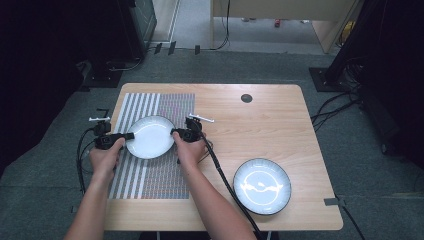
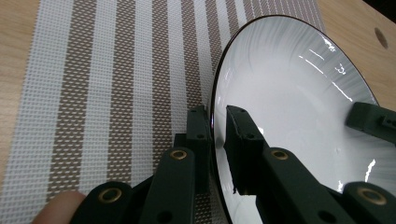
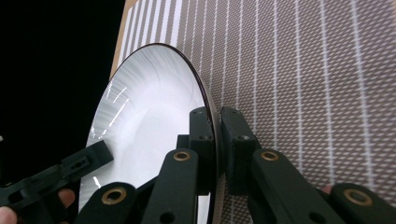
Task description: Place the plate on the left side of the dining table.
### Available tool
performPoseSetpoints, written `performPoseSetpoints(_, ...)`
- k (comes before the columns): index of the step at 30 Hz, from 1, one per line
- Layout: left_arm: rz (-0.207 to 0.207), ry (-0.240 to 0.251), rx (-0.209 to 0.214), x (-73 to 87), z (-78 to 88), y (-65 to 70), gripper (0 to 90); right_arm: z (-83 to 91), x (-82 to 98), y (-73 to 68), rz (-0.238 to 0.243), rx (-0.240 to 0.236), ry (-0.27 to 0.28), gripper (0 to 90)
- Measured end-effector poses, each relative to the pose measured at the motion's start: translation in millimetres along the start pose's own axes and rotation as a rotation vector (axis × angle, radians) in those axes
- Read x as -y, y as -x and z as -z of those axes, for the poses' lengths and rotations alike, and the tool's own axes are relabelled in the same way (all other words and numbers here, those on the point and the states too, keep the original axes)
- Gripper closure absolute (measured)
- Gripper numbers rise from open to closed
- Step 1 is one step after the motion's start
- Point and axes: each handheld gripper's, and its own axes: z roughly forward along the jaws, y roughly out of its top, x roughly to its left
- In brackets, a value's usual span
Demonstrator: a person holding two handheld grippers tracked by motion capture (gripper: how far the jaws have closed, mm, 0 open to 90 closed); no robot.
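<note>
A white plate with a dark rim (image 1: pixel 151 136) is over the striped placemat (image 1: pixel 150 180), held from both sides. My left gripper (image 1: pixel 129 136) is shut on the plate's left rim, its jaws pinching the edge (image 2: pixel 215 140). On the opposite side my right gripper (image 1: pixel 175 133) is shut on the right rim (image 3: pixel 215 135). In the left gripper view the plate (image 2: pixel 299 93) faces me, with the right gripper's jaw tip at its far edge. The right gripper view shows the plate (image 3: pixel 149 121) with the placemat (image 3: pixel 303 70) behind it. A second plate (image 1: pixel 262 185) lies on the table at the front right.
The wooden table (image 1: pixel 260 120) has a round dark cable port (image 1: pixel 246 98) near its back edge. Cables trail from both grippers off the table's front. Dark equipment and cables stand on the floor at the left and right of the table.
</note>
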Motion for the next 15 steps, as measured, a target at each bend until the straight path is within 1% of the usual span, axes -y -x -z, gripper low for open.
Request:
performPoseSetpoints(3, -0.002, -0.004, 0.000, -0.2, -3.5, 0.6, 80.7, -0.2, -2.1, 2.2, -0.005, 0.011, -0.001, 84.0)
performPoseSetpoints(7, 0.007, -0.019, -0.008, 1.0, -7.9, -2.2, 80.4, -1.9, -1.5, 2.5, -0.002, 0.021, -0.007, 84.0)
performPoseSetpoints(9, 0.004, -0.015, -0.002, 1.7, -8.2, -3.3, 80.4, -3.6, -0.6, 3.4, 0.003, 0.029, -0.011, 84.2)
performPoseSetpoints(11, 0.000, -0.013, -0.005, 1.7, -8.2, -2.4, 80.8, -4.8, -0.1, 4.7, 0.010, 0.035, -0.012, 84.4)
performPoseSetpoints(15, -0.016, -0.009, -0.009, 2.5, -8.3, -1.8, 80.4, -6.0, 0.1, 7.1, 0.017, 0.030, -0.019, 84.1)
